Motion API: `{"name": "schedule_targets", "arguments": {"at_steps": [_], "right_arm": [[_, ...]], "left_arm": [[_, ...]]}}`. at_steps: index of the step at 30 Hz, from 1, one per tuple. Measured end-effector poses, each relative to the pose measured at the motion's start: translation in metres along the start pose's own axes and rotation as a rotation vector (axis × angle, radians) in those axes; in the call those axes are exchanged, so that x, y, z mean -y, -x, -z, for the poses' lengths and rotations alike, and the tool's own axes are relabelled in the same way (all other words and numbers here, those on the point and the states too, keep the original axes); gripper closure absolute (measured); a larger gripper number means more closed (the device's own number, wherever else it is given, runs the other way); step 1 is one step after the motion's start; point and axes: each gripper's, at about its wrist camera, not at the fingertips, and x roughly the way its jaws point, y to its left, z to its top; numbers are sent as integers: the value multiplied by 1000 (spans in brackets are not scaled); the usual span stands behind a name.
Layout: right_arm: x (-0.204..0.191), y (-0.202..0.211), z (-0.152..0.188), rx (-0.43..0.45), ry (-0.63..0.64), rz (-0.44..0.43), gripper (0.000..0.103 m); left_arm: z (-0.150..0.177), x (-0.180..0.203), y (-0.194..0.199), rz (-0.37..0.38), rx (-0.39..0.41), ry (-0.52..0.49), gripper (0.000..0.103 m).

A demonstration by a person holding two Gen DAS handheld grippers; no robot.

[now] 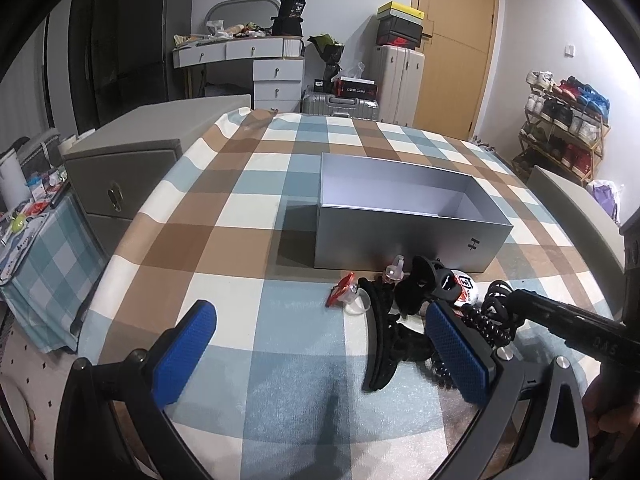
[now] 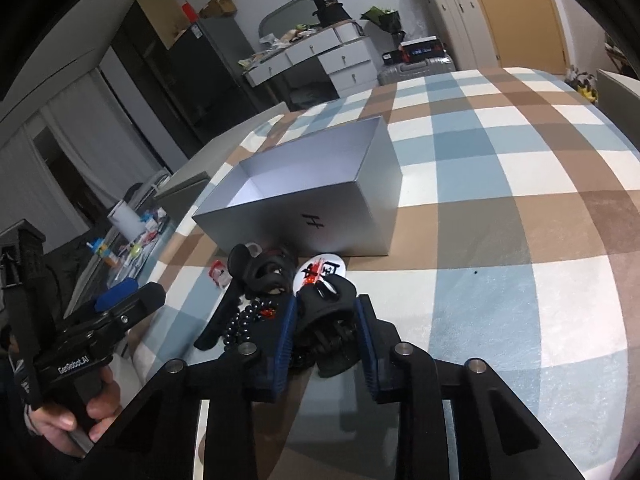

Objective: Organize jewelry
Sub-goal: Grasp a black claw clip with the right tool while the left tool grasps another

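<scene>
Surface: worktop [image 1: 248, 216] under a checked cloth of blue, brown and white squares.
Box: open grey box [image 1: 404, 240] standing on the cloth; interior pale and bare; a small black mark like an "H" on its near wall.
Jewelry pile: heap just in front of the box, holding black hair claw clips [image 1: 416, 288], a black bead string [image 2: 244, 320], a coiled black hair tie [image 1: 492, 320], a red-and-clear piece [image 1: 345, 292] and a round white badge [image 2: 316, 276] printed in red and black characters, too small to read.
Right gripper [image 2: 326, 334]: fingers closed in on a black claw clip [image 2: 328, 300] at the near edge of the pile, blue pads pressing its sides.
Left gripper [image 1: 316, 354]: fingers spread wide, nothing between them, hovering over the cloth beside the pile.
Room: white dresser with drawers [image 1: 256, 60], oval mirror [image 1: 244, 10], dark cabinets, pale suitcases [image 1: 396, 68], stacked shoe boxes, wooden door [image 1: 456, 40], shoe rack [image 1: 564, 128] at right, cluttered side table at left.
Writing: "GenRobot.AI" on the left gripper's handle, seen from the right wrist; "36" on a black tub on the dresser.
</scene>
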Motion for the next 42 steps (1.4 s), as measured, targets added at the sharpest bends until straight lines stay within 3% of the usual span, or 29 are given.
{"name": "schedule_targets", "arguments": {"at_steps": [9,19,25,35,42], "right_arm": [[6,19,-2,88,-12,-18,75],[15,37,1,138,-22,-13,75],[25,42,4,144,-41,-6,75],[31,46,5,157,-57,-17,74],[30,48,7,160,-53,-21,74]], "left_arm": [[-2,1,-3,56,-28,6,1],[-22,26,-29,208,-121,-24,1],[-26,47,-39,249,-177,-74,16],[-22,57,-55,230,-305,-83,60],[-23,58,-56,239,-327,-70,61]]}}
